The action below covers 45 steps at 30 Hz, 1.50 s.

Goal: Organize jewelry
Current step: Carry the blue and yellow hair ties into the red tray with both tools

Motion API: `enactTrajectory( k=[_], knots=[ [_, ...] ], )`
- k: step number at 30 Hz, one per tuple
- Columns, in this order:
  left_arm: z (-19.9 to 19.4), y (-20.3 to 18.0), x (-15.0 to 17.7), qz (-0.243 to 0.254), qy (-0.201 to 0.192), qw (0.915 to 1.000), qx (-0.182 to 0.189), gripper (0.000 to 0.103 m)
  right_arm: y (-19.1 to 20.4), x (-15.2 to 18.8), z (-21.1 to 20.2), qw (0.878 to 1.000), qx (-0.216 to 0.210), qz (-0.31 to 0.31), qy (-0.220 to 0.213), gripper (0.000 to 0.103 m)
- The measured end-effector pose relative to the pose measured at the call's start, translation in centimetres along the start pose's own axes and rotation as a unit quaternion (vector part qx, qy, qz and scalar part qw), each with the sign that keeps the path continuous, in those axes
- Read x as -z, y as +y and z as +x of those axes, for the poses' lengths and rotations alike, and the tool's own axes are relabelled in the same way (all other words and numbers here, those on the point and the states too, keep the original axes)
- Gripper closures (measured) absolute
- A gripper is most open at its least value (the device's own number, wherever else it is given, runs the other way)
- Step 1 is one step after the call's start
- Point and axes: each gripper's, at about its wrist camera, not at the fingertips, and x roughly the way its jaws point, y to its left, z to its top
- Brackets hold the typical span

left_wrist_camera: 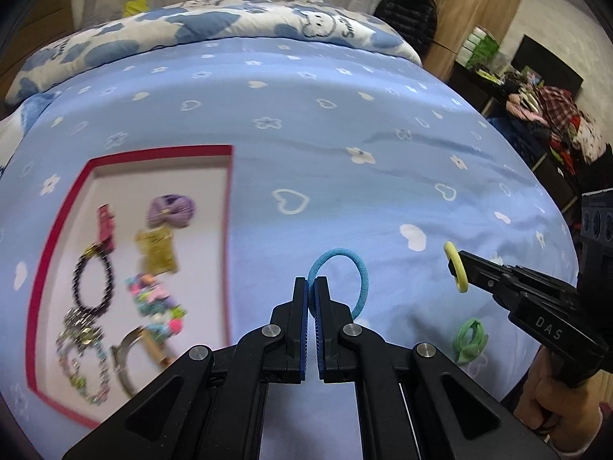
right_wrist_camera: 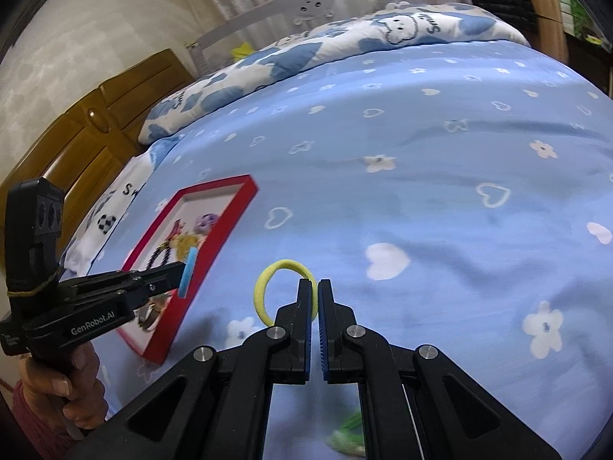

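Observation:
My left gripper (left_wrist_camera: pixel 311 287) is shut on a blue hair tie (left_wrist_camera: pixel 354 268) and holds it above the bed, just right of the red box (left_wrist_camera: pixel 228 191). The box holds a purple scrunchie (left_wrist_camera: pixel 172 211), a dark bead bracelet (left_wrist_camera: pixel 94 283), a yellow packet (left_wrist_camera: pixel 157 249) and several other trinkets. My right gripper (right_wrist_camera: pixel 315 291) is shut on a yellow hair tie (right_wrist_camera: pixel 268 280), held above the sheet. It shows in the left wrist view (left_wrist_camera: pixel 461 264) at the right. A green hair tie (left_wrist_camera: pixel 469 339) lies on the sheet under it. The left gripper shows in the right wrist view (right_wrist_camera: pixel 180 272).
The bed has a blue sheet (left_wrist_camera: pixel 345 134) with white hearts and flowers, and a folded quilt (left_wrist_camera: pixel 230 27) at the far end. A wooden cabinet (right_wrist_camera: pixel 76 142) stands left of the bed. Cluttered furniture (left_wrist_camera: pixel 536 115) stands right of it.

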Motion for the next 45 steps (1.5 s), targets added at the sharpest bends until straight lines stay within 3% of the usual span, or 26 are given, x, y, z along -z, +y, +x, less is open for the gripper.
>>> enactTrajectory(
  k=[15,27,36,45],
  knots=[
    [-7.0,6.1,4.6,-0.074,-0.026,0.9964,-0.033,0.101,7.1,0.8,1.6,0.996,-0.05,-0.065,0.02,0.1],
    [-9.9,10.4,6.5,-0.12,-0.043,0.9895,-0.068,0.101,12.4,0.8,3.8,0.989,-0.085,-0.112,0.035,0.1],
    [-9.6,12.1,6.6,-0.136,-0.038,0.9865,-0.083,0.101,15.1,0.5,6.3,0.986,-0.092,-0.134,0.048,0.1],
    [-6.6,13.7,4.6,-0.138,-0.018,0.986,-0.092,0.101,16.1,-0.3,8.9,0.985,-0.083,-0.141,0.062,0.1]
  ],
)
